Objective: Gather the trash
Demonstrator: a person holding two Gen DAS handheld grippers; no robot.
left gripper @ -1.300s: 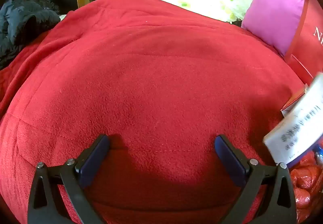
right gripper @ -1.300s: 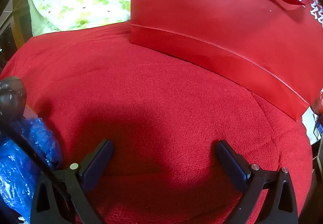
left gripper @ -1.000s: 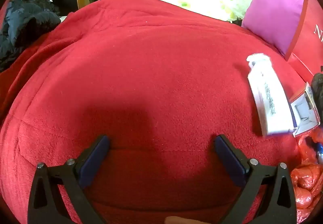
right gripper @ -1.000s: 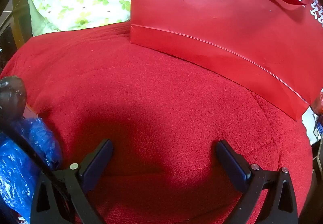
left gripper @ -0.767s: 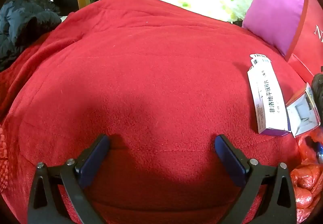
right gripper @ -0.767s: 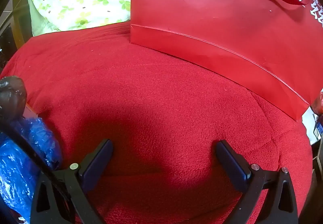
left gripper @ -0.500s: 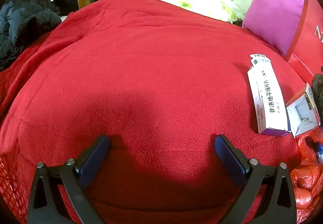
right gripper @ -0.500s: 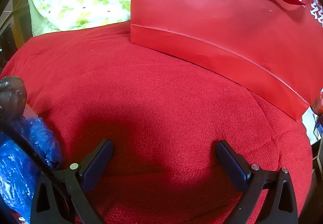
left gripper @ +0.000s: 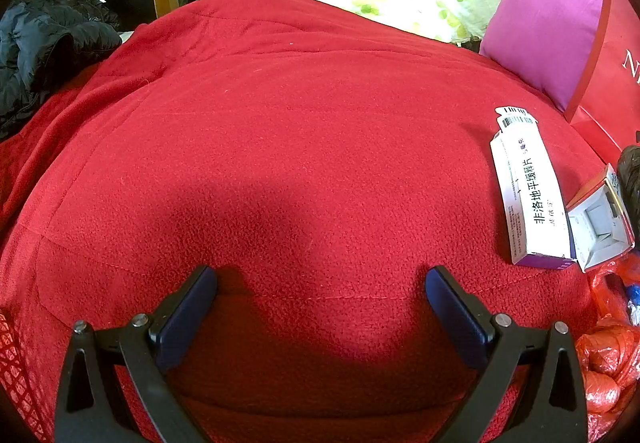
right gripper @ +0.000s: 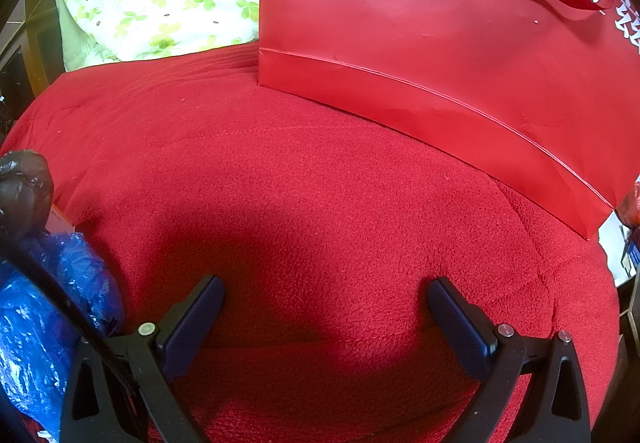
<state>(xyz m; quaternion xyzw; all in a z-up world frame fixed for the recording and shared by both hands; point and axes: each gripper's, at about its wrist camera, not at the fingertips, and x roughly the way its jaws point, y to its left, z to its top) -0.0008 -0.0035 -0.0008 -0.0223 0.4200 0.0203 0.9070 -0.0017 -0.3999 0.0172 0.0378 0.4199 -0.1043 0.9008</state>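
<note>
Covering everything, the red blanket (left gripper: 300,147) is bearing a red paper bag (right gripper: 440,55); the white medicine carton (left gripper: 528,195) is lying rightward beside an open box (left gripper: 600,231). Light, crushable: pinching its long sides seems best. Both the left gripper (left gripper: 320,283) and right gripper (right gripper: 324,291) are gaping, empty.

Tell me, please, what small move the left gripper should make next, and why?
Probably swing the left gripper rightward toward the white medicine box. Its jaws are open and empty over bare red blanket, while the box lies flat off to the right, untouched.
</note>
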